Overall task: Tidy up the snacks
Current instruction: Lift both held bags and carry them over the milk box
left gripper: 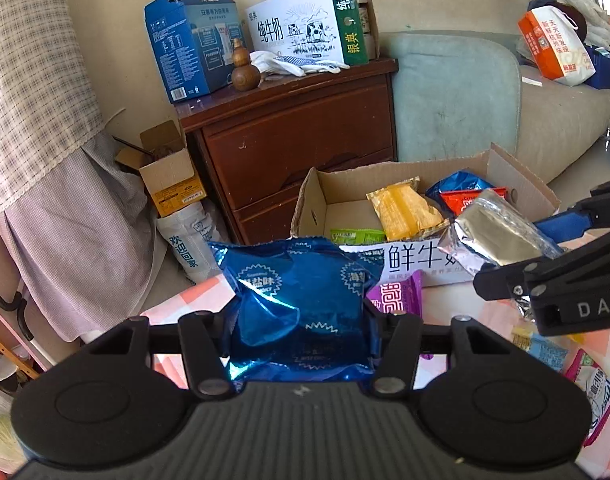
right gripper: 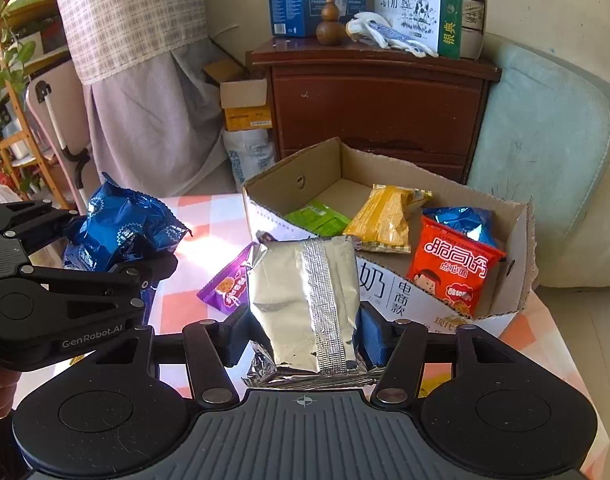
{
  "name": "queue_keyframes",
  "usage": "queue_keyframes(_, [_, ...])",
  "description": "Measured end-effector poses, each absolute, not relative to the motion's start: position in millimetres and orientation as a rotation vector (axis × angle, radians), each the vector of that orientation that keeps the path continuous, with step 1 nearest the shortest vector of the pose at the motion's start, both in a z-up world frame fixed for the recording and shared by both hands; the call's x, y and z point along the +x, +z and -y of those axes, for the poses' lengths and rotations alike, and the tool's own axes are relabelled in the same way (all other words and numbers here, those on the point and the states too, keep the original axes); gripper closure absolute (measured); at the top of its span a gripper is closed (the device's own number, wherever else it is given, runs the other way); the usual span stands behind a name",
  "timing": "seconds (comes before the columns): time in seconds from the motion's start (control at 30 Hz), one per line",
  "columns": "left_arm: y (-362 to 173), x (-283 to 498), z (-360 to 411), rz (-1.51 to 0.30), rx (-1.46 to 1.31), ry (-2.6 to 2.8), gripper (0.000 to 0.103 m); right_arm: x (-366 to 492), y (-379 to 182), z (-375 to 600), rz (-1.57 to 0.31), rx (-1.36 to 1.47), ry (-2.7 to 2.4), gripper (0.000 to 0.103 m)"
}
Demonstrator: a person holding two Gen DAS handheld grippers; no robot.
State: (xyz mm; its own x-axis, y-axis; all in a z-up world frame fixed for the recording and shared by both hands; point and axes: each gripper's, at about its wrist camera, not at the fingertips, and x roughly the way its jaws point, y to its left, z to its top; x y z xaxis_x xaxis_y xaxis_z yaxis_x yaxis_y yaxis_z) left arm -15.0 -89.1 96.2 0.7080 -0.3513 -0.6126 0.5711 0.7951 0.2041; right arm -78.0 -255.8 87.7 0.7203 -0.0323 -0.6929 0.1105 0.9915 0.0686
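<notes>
- Your left gripper (left gripper: 301,316) has its jaws clamped on a blue foil snack pack (left gripper: 297,296); in the left wrist view the pack fills the gap between them and stands up crumpled above the checked table (left gripper: 193,300).
- Your right gripper (right gripper: 305,344) has its jaws clamped on a silver foil pack (right gripper: 305,304), seam side facing the camera, held clear of the table.
- In the left wrist view the right gripper enters from 3 o'clock with the silver pack at its tip, just in front of the cardboard box (left gripper: 309,204).
- In the right wrist view the left gripper comes in from 9 o'clock with the blue pack, well apart from the box's near wall.
- The box sits open on the table at 12 o'clock from both of your grippers, tilted a little. Inside it lie a green pack (right gripper: 317,216), a yellow pack (right gripper: 385,220), a red pack (right gripper: 453,272) and a second blue pack (right gripper: 461,220) behind the red one.
- A purple pack (right gripper: 229,284) lies on the table just beside the box's front wall, at 10 o'clock from the silver pack.
- More packs lie on the table at 4 o'clock in the left wrist view; you cannot read what they are.
- Behind the box stands a brown cabinet (right gripper: 377,100) with milk cartons on top.
</notes>
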Motion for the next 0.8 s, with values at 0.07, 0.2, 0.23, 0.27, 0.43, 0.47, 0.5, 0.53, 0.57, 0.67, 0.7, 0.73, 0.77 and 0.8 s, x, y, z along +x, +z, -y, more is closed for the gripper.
queue_keyframes(0.07, [101,-9,96,-0.574,0.393,-0.531,0.048,-77,93,265,-0.741,0.129,-0.102,0.047])
queue_keyframes(0.2, [109,5,108,-0.549,0.384,-0.542,0.048,-74,101,277,-0.709,0.154,-0.135,0.047])
queue_keyframes(0.23, [110,9,111,-0.546,0.378,-0.543,0.048,-74,103,280,-0.701,0.160,-0.145,0.047])
queue_keyframes(0.27, [111,13,115,-0.545,0.373,-0.544,0.048,-73,104,283,-0.694,0.165,-0.155,0.047])
queue_keyframes(0.43, [111,32,132,-0.530,0.375,-0.542,0.048,-67,109,294,-0.661,0.201,-0.191,0.047])
queue_keyframes(0.47, [111,36,134,-0.526,0.375,-0.541,0.048,-66,110,296,-0.655,0.204,-0.196,0.047])
queue_keyframes(0.5, [111,40,137,-0.522,0.374,-0.542,0.048,-64,111,297,-0.646,0.205,-0.203,0.047])
queue_keyframes(0.53, [111,42,139,-0.517,0.372,-0.543,0.048,-63,112,298,-0.639,0.209,-0.207,0.047])
queue_keyframes(0.57, [111,46,141,-0.514,0.370,-0.544,0.048,-61,112,299,-0.635,0.214,-0.210,0.047])
queue_keyframes(0.67, [110,57,148,-0.519,0.361,-0.550,0.048,-52,110,303,-0.630,0.226,-0.230,0.047])
queue_keyframes(0.7, [109,60,149,-0.522,0.361,-0.551,0.048,-49,109,304,-0.631,0.223,-0.238,0.047])
queue_keyframes(0.73, [108,63,152,-0.523,0.364,-0.553,0.048,-47,107,304,-0.633,0.221,-0.242,0.047])
queue_keyframes(0.77, [107,66,154,-0.521,0.368,-0.553,0.048,-44,106,305,-0.636,0.222,-0.245,0.047])
queue_keyframes(0.8, [105,68,157,-0.520,0.374,-0.551,0.048,-41,104,305,-0.641,0.227,-0.247,0.047])
